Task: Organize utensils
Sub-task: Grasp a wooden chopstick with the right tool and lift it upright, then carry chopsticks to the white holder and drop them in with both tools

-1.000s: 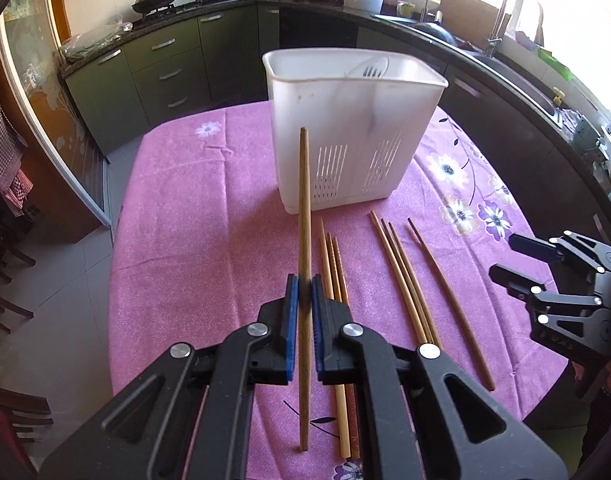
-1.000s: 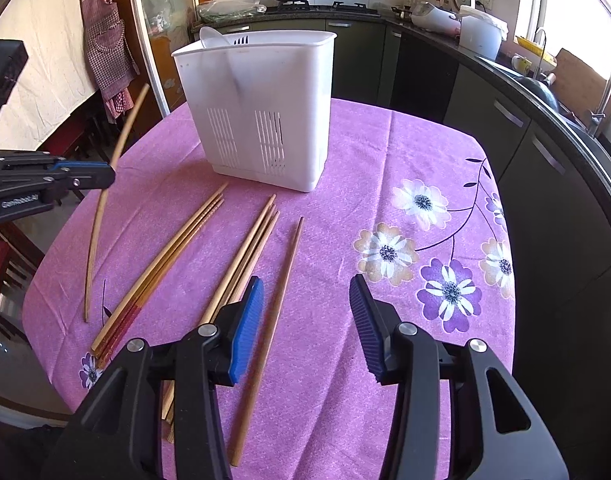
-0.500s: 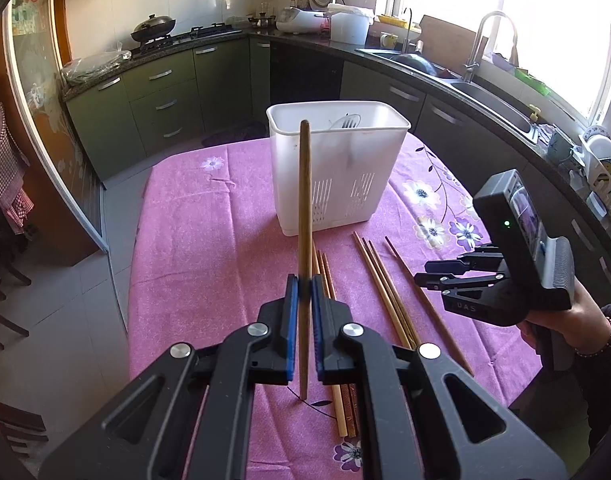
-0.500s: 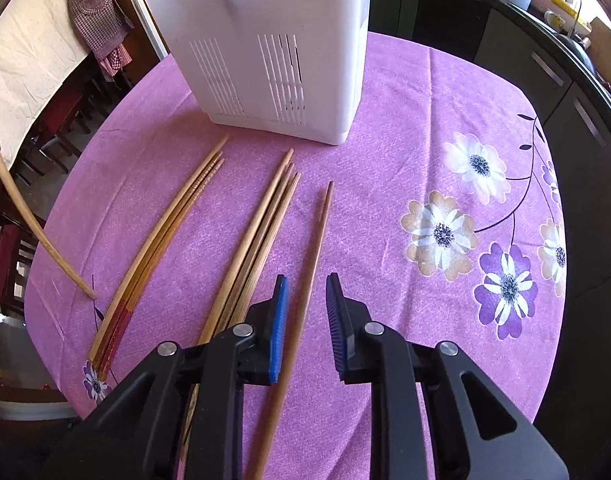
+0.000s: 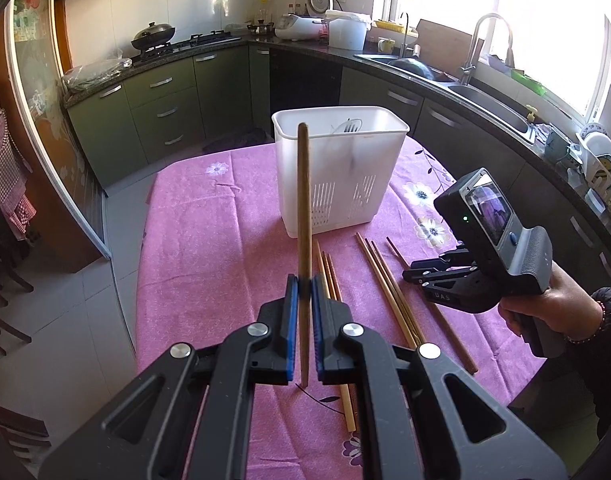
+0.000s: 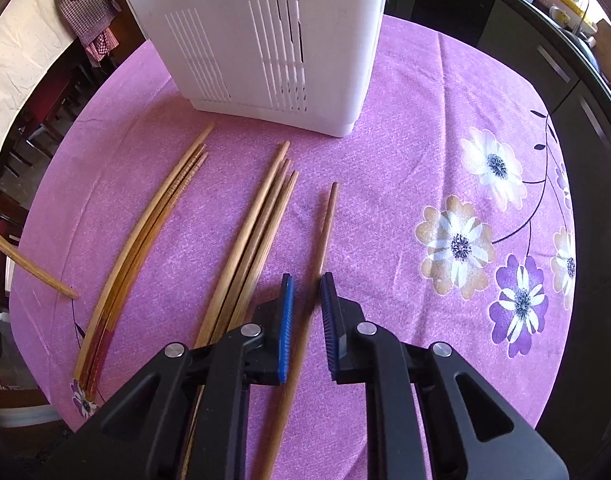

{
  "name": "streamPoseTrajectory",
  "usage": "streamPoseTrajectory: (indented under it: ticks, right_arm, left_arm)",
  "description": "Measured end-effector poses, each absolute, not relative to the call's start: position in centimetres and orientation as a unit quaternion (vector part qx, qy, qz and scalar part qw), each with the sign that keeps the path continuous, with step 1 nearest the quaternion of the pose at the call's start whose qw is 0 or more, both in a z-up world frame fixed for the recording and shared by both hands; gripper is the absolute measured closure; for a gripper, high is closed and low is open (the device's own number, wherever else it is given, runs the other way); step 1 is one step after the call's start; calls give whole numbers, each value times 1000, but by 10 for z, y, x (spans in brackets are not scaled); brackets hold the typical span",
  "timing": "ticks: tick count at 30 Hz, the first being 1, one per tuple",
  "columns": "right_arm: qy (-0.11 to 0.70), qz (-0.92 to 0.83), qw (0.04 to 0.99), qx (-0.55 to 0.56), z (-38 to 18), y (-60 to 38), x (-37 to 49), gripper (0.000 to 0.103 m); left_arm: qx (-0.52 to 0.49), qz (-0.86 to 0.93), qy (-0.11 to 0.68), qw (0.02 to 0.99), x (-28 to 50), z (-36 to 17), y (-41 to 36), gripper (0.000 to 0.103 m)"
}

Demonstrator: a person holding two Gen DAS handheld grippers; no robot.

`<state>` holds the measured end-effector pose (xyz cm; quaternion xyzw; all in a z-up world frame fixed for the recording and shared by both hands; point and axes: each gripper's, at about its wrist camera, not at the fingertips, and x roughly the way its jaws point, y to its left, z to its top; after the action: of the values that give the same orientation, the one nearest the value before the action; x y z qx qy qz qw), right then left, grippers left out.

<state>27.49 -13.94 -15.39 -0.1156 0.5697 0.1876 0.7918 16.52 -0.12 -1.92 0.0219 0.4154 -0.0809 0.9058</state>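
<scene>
Kitchen cabinets and a sunny window wrap around behind us, and we're working over a round surface covered in a pink flowered cloth. Over on the left side, our left claw is clamped tight on a single chopstick, holding it lifted off the cloth so its far end lines up with the front wall of the white utensil holder; that holder stands on the far part of the surface and already has a slotted utensil poking up inside. Moving right, a bundle of lighter chopsticks lies flat on the cloth, then a second bundle just beside it. Next comes a lone darker chopstick, and our right claw is tilted down onto it, its blue pads closing with that stick running between them, though there's visible space on both sides, so no real squeeze yet.
</scene>
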Motion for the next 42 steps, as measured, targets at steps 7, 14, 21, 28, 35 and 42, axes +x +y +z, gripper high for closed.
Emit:
streamPoseTrajectory:
  ticks: [7, 14, 21, 28, 35, 42]
  right_arm:
    - [557, 190, 801, -111, -156, -136, 265, 97]
    - [490, 211, 843, -69, -95, -163, 237, 96]
    - [406, 228, 884, -42, -26, -194, 184, 97]
    - [386, 229, 893, -37, -11, -216, 147, 97]
    - [381, 231, 895, -35, -12, -222, 137, 97]
    - [379, 236, 894, -34, -9, -222, 138, 97]
  left_arm:
    - [23, -78, 414, 906, 164, -19, -1, 96]
    - [25, -77, 414, 907, 162, -17, -1, 96]
    - [28, -75, 412, 908, 156, -16, -1, 96]
    - [34, -73, 408, 909, 149, -15, -3, 96]
    - [36, -73, 399, 913, 141, -10, -2, 96]
    - [44, -77, 391, 916, 135, 0, -4, 96]
